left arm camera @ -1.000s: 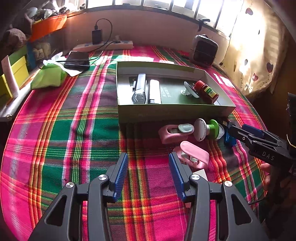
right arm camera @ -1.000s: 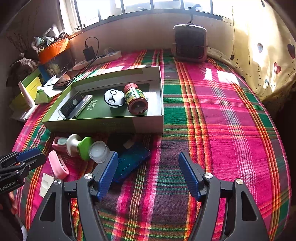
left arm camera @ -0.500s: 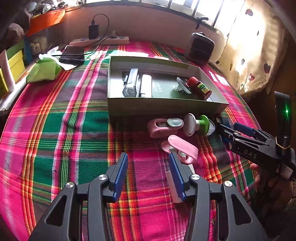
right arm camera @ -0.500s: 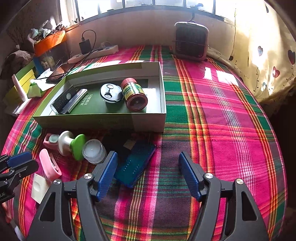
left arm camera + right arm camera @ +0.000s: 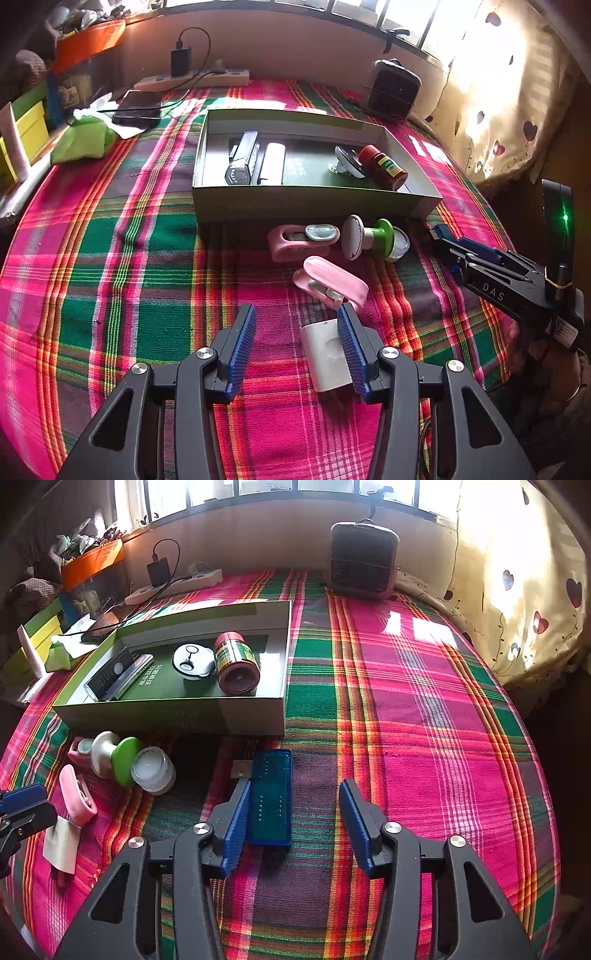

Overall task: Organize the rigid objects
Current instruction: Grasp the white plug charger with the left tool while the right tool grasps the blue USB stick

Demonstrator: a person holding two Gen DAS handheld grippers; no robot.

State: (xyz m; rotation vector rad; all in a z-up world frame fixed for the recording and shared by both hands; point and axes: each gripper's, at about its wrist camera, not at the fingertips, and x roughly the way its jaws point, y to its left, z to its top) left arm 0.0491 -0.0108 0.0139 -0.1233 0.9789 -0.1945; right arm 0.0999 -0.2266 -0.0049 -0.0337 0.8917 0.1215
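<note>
Rigid objects lie scattered on the plaid cloth [image 5: 406, 701] in front of a shallow green box [image 5: 173, 716], which already holds a red-capped bottle [image 5: 236, 662], a round white disc [image 5: 192, 661] and two long flat items at its 9 o'clock end.

Your right gripper [image 5: 291, 812] is released, jaws wide. A blue rectangular stick [image 5: 271, 797] with a metal plug lies between them, crowding the left pad and well clear of the right one. Shift toward 9 o'clock to centre it before closing, and grip across its long flat sides; the translucent plastic shell looks hard and slick, so I judge a skewed grip may let it pivot.

Your left gripper [image 5: 295, 343] is likewise released. A small white rounded block [image 5: 325, 358] sits against its right pad, with open cloth toward the left pad. Centre here too, and lower until the pads straddle its smooth sides.

At 12 o'clock from the left gripper lie a pink clip [image 5: 332, 282], a second pink clip [image 5: 295, 240] with a grey insert, and a white-and-green spool-shaped piece [image 5: 373, 238] ending in a clear cap. That piece is round and, in my judgement, liable to roll if nudged.

The cloth is woven, soft and slightly rumpled; expect pads to drag on it.
</note>
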